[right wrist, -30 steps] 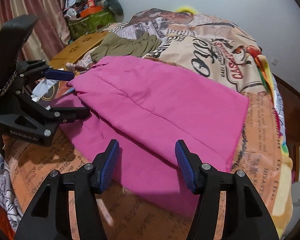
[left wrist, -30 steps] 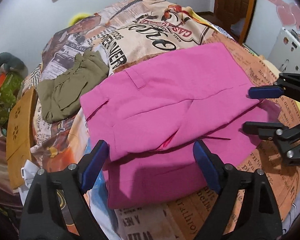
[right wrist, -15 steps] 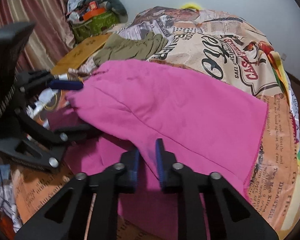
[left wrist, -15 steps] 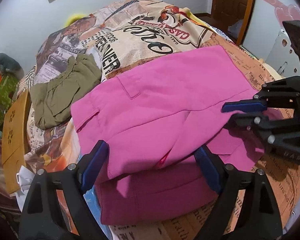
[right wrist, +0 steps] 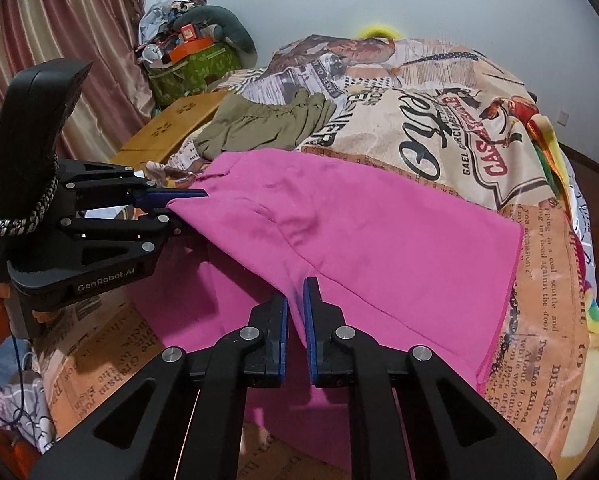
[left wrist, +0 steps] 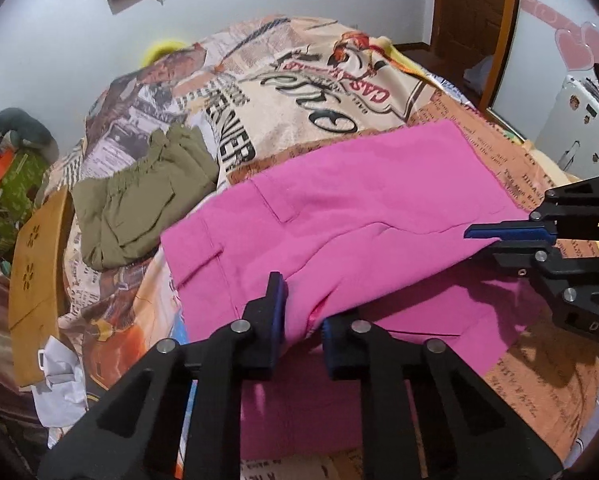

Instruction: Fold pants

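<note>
The pink pants (left wrist: 359, 220) lie across the printed bedspread, their upper layer lifted off the lower one along the near edge. My left gripper (left wrist: 301, 320) is shut on the near edge of the upper layer at the waist end. It shows at the left of the right wrist view (right wrist: 179, 204). My right gripper (right wrist: 295, 320) is shut on the same edge of the pants (right wrist: 359, 240) further along the leg. It shows at the right of the left wrist view (left wrist: 495, 238).
Olive-green pants (left wrist: 139, 200) lie crumpled on the bed behind the pink ones. A wooden board (left wrist: 35, 280) stands at the bed's left side. The bedspread (left wrist: 319, 80) stretches to the wall. A cluttered green basket (right wrist: 191, 68) sits by the curtain.
Both grippers went from open to shut on the near edge of the upper pink layer, the right first, then the left. The layer has lifted off the lower one.
</note>
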The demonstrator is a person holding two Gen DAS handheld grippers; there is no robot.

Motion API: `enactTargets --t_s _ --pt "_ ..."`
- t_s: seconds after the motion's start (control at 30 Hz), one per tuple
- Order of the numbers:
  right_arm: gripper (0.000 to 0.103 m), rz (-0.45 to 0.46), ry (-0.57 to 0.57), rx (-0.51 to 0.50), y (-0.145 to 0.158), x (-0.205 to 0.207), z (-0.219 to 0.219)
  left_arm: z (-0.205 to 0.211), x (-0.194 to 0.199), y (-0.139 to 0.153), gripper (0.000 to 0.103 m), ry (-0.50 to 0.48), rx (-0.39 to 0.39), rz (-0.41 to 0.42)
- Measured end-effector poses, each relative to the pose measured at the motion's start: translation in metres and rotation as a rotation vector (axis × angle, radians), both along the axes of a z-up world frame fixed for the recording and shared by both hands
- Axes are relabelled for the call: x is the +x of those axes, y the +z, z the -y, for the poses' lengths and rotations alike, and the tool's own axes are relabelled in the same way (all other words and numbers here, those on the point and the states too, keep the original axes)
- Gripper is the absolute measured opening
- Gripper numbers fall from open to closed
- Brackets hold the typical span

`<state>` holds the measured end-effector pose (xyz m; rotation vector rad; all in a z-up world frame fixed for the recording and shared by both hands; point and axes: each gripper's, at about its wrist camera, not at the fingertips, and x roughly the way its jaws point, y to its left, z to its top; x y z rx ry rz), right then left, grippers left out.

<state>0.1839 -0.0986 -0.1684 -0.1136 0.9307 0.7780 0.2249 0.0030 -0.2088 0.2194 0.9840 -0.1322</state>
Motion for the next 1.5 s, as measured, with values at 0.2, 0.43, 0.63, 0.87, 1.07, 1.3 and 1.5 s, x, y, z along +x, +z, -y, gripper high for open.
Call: enactTargets --t_s 0.2,0.43,0.63,0.87,1.07,1.3,1.5 --pt "0.006 0.021 0.007 0.013 0.013 -0.012 0.009 0.008 -0.020 0.019 0.014 -0.047 -0.003 0.041" --pt "0.006 0.039 0.039 -0.030 0.014 -0.031 0.011 0.014 -0.037 0.015 0.014 -0.070 -0.007 0.010" --pt "0.006 -0.009 0.037 -0.040 -0.001 -0.036 0.013 0.019 -0.046 0.000 0.014 -0.075 -0.002 -0.030" --pt "0.007 -0.063 0.025 -0.057 -0.012 -0.040 0.012 0.015 -0.050 -0.009 0.025 -0.069 -0.013 -0.057" --pt "0.024 -0.092 -0.009 -0.062 -0.013 -0.041 0.017 0.010 -0.061 -0.004 0.063 -0.064 -0.041 -0.059" --pt "0.039 -0.089 -0.068 -0.041 -0.006 -0.048 0.033 -0.011 -0.072 0.001 0.070 -0.010 -0.058 -0.058" --pt "0.040 -0.092 -0.163 -0.024 -0.001 -0.053 0.061 -0.041 -0.080 0.016 0.072 0.063 -0.101 -0.021"
